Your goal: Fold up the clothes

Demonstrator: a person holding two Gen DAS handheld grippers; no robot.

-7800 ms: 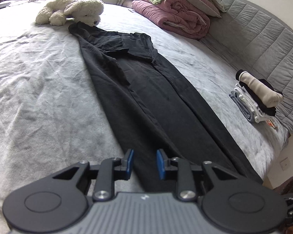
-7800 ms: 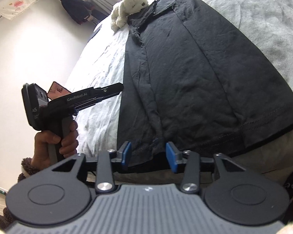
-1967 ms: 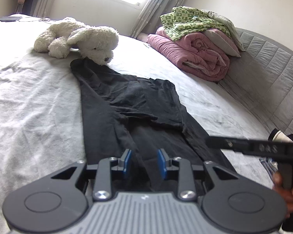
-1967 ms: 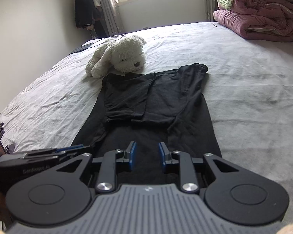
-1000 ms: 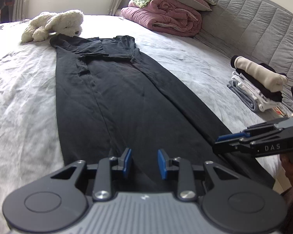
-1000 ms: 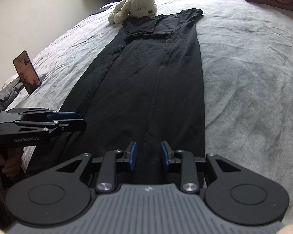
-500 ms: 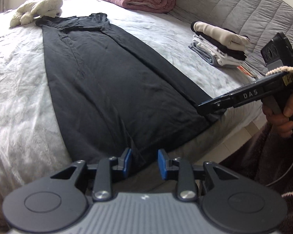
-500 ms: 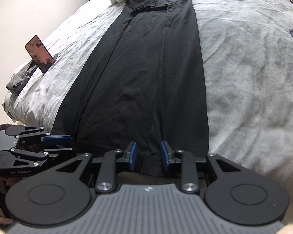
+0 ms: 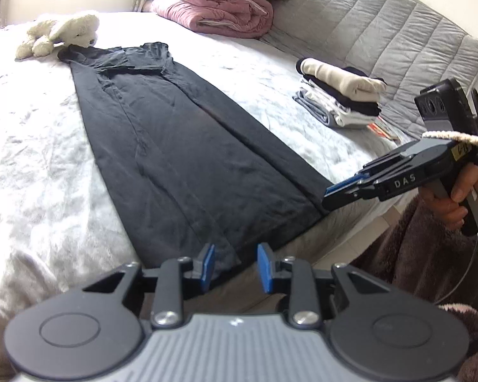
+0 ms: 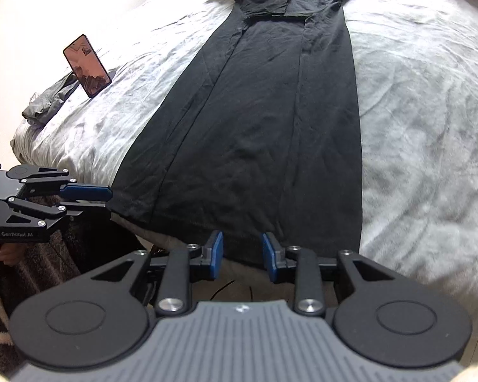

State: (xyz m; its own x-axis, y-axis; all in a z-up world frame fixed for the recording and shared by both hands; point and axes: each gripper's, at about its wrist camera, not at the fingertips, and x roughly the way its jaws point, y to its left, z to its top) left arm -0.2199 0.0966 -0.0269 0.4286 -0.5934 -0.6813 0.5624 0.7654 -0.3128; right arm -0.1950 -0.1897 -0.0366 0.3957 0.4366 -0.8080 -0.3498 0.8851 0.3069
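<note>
A long black garment (image 9: 181,146) lies flat along the grey bed (image 9: 41,165), its sides folded inward and its hem at the near edge. My left gripper (image 9: 235,267) is open, its blue pads just short of the hem's left part. In the right wrist view the left gripper (image 10: 92,199) hovers at the hem's left corner, jaws apart. My right gripper (image 10: 242,259) is open too, with the black garment (image 10: 271,121) hem just ahead of its pads. Seen from the left wrist, the right gripper (image 9: 331,199) touches or nearly touches the hem's right corner.
A white plush dog (image 9: 60,30) lies at the garment's far end. Pink and green bedding (image 9: 220,9) is piled by the quilted headboard (image 9: 382,35). A stack of folded clothes (image 9: 341,95) sits to the right. A propped phone (image 10: 86,63) and grey cloth (image 10: 47,102) lie left.
Both grippers have drawn back along the garment, from near its top end to the hem at the bed's near edge. The garment itself lies as before.
</note>
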